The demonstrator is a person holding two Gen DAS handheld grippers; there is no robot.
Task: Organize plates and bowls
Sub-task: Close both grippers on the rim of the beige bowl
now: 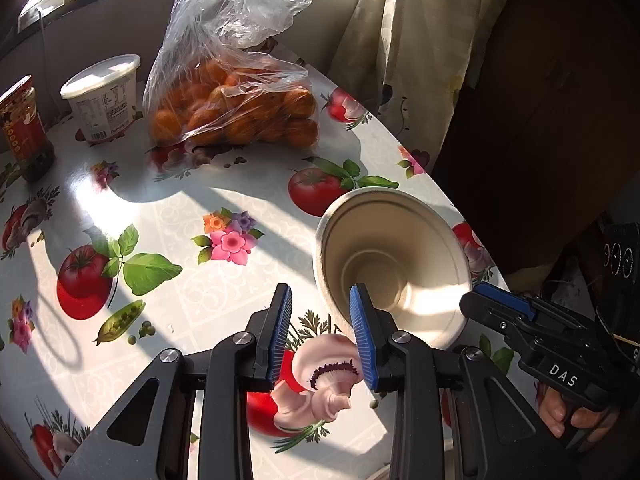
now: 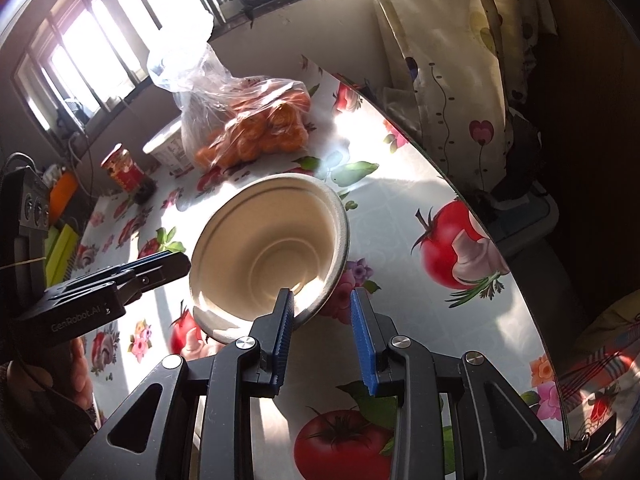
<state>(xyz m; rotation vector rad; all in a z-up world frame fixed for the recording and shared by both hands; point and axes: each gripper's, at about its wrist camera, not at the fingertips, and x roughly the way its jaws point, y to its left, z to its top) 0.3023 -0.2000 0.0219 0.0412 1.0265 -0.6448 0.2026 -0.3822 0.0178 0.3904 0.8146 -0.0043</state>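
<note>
A cream paper bowl (image 1: pixel 394 268) sits tilted near the right-hand edge of the round surface (image 1: pixel 168 216), its mouth turned toward both cameras. In the right wrist view the bowl (image 2: pixel 268 248) appears to rest on a second rim (image 2: pixel 216 326) showing beneath it, though how many are stacked cannot be told.

The left hand-held gripper (image 1: pixel 322 334) hangs just above the printed cloth with its blue pads spread a little; nothing lies between them, and the right pad sits in front of the bowl's near rim. The right hand-held gripper (image 2: pixel 323 332) has its pads parted a small way too; its left pad overlaps the bowl's lower rim, but whether it touches cannot be told, and no part of the bowl lies between the pads.

Farther back stand a bag of oranges (image 1: pixel 236 108), a white lidded tub (image 1: pixel 106 98) and a red jar (image 1: pixel 26 128), all well apart from the bowl. The stretch of cloth between them and the bowl is bare and sunlit. The surface's curved edge runs just beside the bowl, with a curtain (image 2: pixel 452 80) beyond it.
</note>
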